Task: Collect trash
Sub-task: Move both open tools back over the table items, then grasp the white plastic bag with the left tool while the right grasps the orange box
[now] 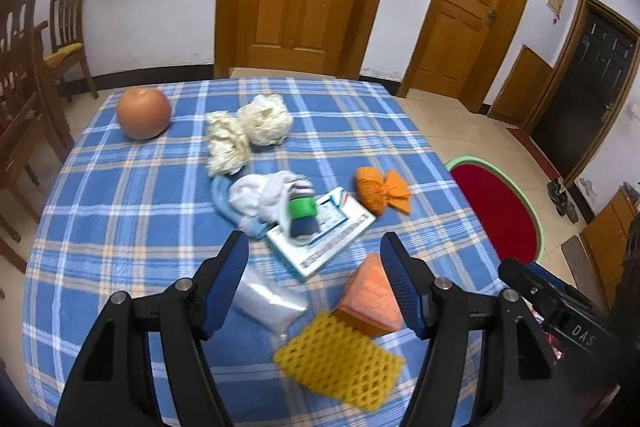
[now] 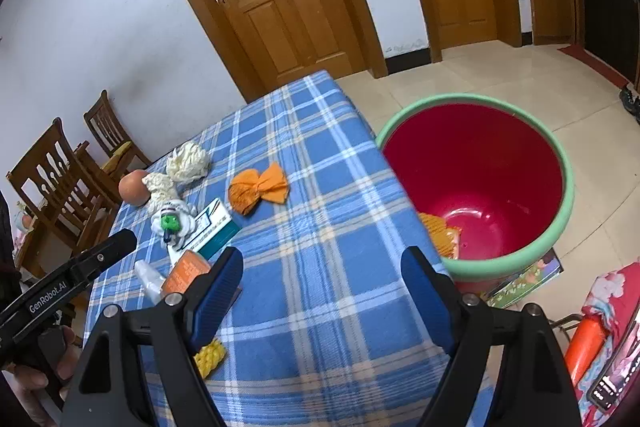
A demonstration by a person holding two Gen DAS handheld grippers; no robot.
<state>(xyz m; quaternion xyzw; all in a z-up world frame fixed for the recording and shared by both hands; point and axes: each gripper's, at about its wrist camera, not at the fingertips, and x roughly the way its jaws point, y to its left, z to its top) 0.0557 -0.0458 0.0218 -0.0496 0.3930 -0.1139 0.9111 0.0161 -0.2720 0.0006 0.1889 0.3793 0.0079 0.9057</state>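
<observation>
Left wrist view: left gripper (image 1: 314, 247) is standing apart, empty, over the foam net (image 1: 338, 363) at 6 o'clock. Right gripper (image 2: 322, 263) is gaping, empty, above the tablecloth (image 2: 320, 227); the bin (image 2: 480, 183) is sitting at 2 o'clock.

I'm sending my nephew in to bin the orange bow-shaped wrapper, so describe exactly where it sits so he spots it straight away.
Start at the blue plaid tablecloth and go to its edge nearest the red tub with the green rim. The orange bow-shaped wrapper lies alone there, just beyond the white card packet. It is pinched in the middle with two fanned ends, unlike the flat orange wedge.
</observation>
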